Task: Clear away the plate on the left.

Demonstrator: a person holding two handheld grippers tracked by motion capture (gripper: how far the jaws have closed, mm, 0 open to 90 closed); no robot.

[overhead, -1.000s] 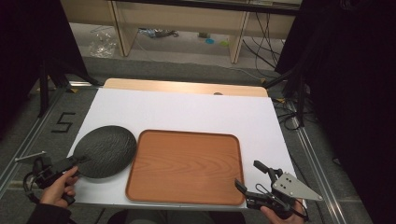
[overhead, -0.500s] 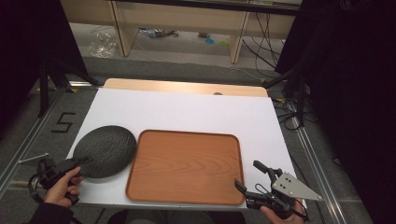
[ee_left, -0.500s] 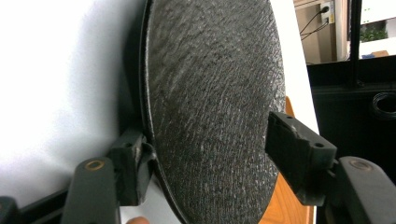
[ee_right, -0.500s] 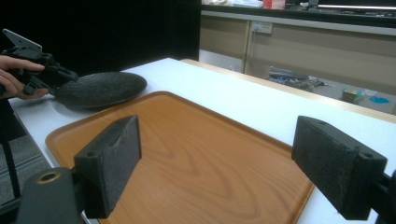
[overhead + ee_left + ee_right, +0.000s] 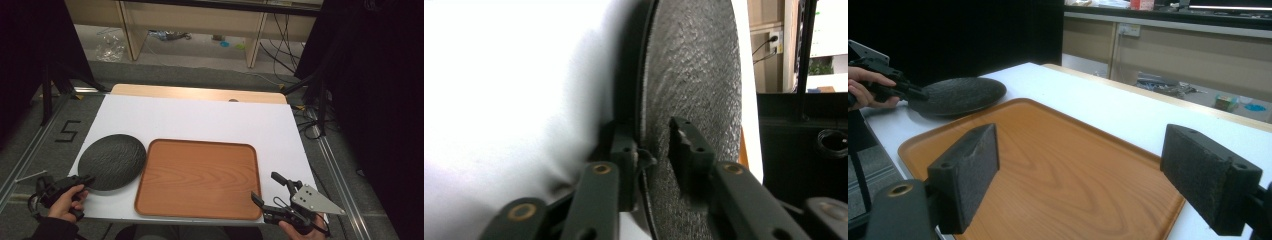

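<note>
A dark textured round plate [image 5: 112,161] lies on the white table [image 5: 200,120], left of a wooden tray [image 5: 197,178]. My left gripper [image 5: 86,180] is at the plate's near-left rim. In the left gripper view the plate [image 5: 694,75] has its rim between the two jaws, one under it and one over the top face, with a small gap still showing. My left gripper [image 5: 649,150] is open. My right gripper [image 5: 265,186] hovers wide open at the tray's near-right corner, and nothing is between its pads [image 5: 968,175]. From there the tray [image 5: 1048,165] and the plate [image 5: 960,95] both show.
The tray lies bare and sits close to the table's front edge. A wooden strip [image 5: 200,93] runs along the table's far edge. Beyond it are floor, shelving legs and cables. Metal rails [image 5: 30,150] flank the table.
My left gripper has slid forward to the plate's rim, so its jaws now straddle it. The plate has barely shifted. The right gripper has not moved.
</note>
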